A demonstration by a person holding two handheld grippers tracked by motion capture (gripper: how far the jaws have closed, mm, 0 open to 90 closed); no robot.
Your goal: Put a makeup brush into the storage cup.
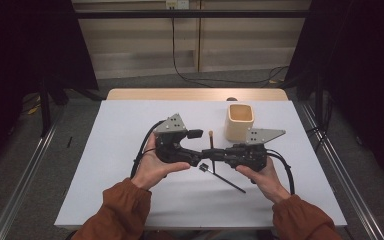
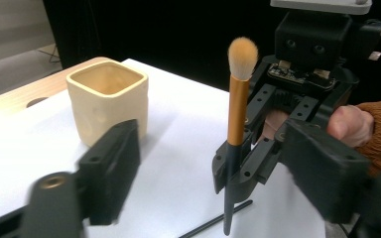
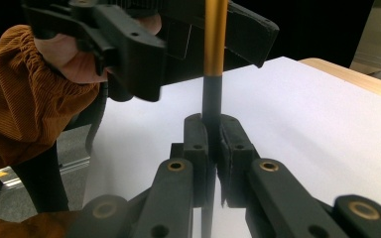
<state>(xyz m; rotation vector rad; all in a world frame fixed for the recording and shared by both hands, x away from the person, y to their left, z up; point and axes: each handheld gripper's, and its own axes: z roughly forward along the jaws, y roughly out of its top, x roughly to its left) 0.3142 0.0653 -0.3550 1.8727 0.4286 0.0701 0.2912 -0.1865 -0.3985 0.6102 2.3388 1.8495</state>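
A makeup brush (image 2: 238, 106) with a gold ferrule, black handle and pale bristles stands upright, bristles up. My right gripper (image 3: 212, 131) is shut on its black handle, low over the white table (image 1: 130, 190). In the high view the brush (image 1: 211, 141) stands at the table's middle, between the two grippers. My left gripper (image 2: 218, 153) faces the right one, open, with one jaw on each side of the brush and not touching it. A cream square cup (image 1: 240, 121) stands behind the right gripper (image 1: 213, 154), empty as far as I see.
A thin black tool (image 1: 224, 178) lies flat on the table just in front of the grippers. The cup (image 2: 106, 101) stands to the left in the left gripper view. A wooden strip (image 1: 195, 94) runs along the table's far edge. Dark curtains hang at both sides.
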